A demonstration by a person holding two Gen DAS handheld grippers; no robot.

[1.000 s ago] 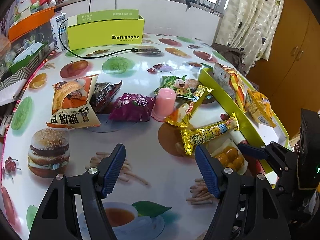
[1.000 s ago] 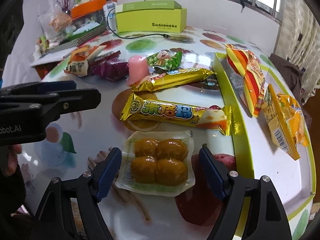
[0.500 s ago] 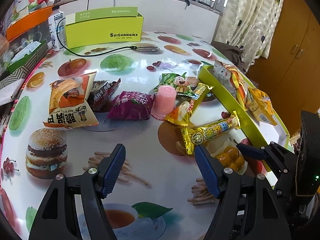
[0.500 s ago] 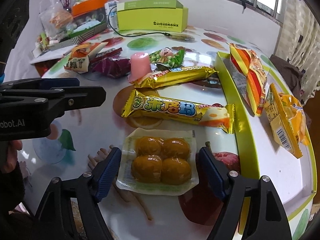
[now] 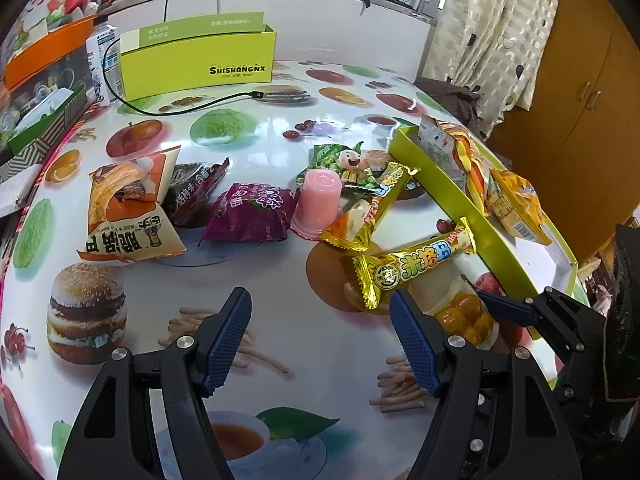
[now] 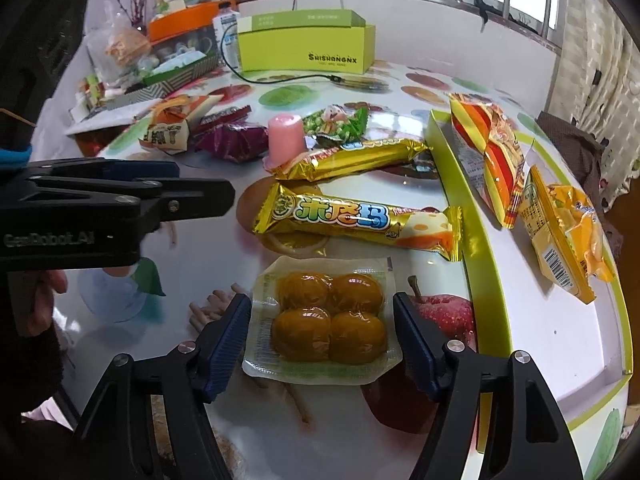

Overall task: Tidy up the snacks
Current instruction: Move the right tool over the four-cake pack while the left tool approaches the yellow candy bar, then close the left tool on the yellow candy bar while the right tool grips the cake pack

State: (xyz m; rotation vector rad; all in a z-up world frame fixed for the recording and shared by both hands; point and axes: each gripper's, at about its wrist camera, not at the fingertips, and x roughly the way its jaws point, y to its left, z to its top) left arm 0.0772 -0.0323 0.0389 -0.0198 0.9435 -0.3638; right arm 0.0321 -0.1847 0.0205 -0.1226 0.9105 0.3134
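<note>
The right gripper brackets a clear pack of four brown eggs lying flat on the table. Its jaws have just been closing, and each pad stands at a side edge of the pack; contact cannot be told. The nearly square pack has its slightly longer axis running straight ahead between the fingers. Just beyond it, a gold snack bar lies crosswise. The left gripper hangs open and empty over bare table.

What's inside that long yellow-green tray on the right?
Inside the tray: an orange striped packet and a yellow packet, otherwise bare white floor. Anything beneath the packets is hidden.
</note>
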